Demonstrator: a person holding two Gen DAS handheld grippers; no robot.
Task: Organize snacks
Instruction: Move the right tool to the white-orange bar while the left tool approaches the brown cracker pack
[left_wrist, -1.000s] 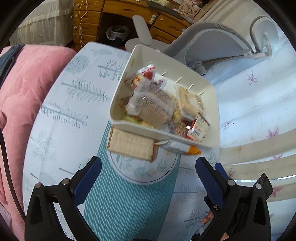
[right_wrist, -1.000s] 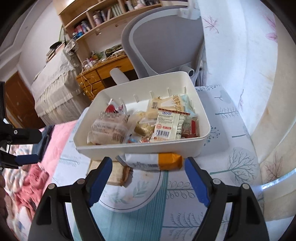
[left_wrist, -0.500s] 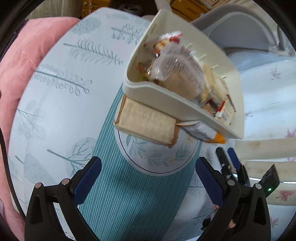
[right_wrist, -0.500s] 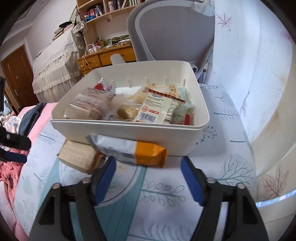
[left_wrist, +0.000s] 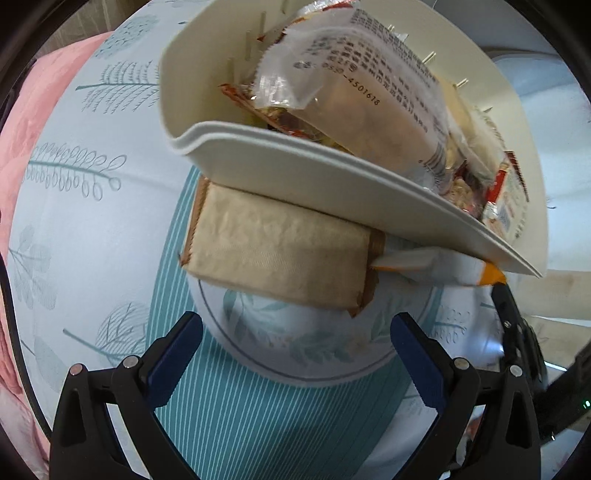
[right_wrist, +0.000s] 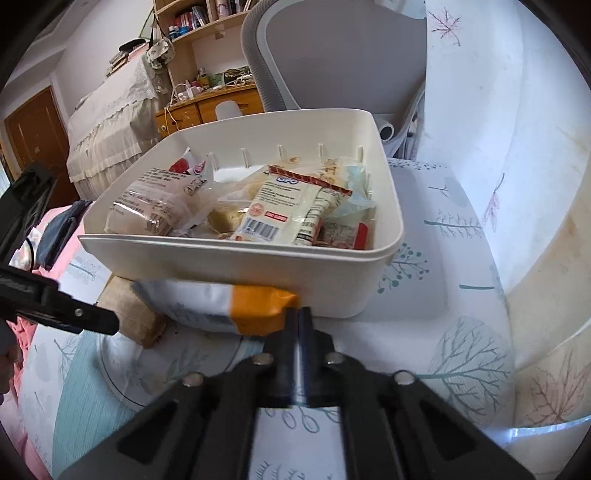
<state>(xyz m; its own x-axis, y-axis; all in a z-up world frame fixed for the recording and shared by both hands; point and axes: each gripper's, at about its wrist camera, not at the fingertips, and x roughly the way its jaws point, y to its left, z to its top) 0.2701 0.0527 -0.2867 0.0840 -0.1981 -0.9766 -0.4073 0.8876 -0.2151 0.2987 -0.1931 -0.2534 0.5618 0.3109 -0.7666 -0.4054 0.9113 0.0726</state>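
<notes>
A white bin (left_wrist: 332, 173) (right_wrist: 240, 258) full of wrapped snacks stands on the patterned tablecloth. Two packets lie half under its near edge: a brown paper one (left_wrist: 277, 251) (right_wrist: 125, 310) and a white and orange one (left_wrist: 443, 269) (right_wrist: 221, 302). My left gripper (left_wrist: 295, 328) is open, pointing steeply down just short of the brown packet, which lies ahead of the gap between the fingers. My right gripper (right_wrist: 297, 314) has its fingers pressed together on the orange end of the white and orange packet; it also shows as a dark finger (left_wrist: 506, 306) in the left wrist view.
The tablecloth (right_wrist: 443, 288) has tree prints, a teal striped band and a round motif (left_wrist: 314, 350). A grey office chair (right_wrist: 332, 55) stands behind the bin. Pink bedding (left_wrist: 22, 122) lies to the left; a wooden desk (right_wrist: 207, 107) and shelves stand farther back.
My left gripper came down close over the brown packet, still open. My right gripper lowered to the orange end of the other packet and went from wide open to shut.
</notes>
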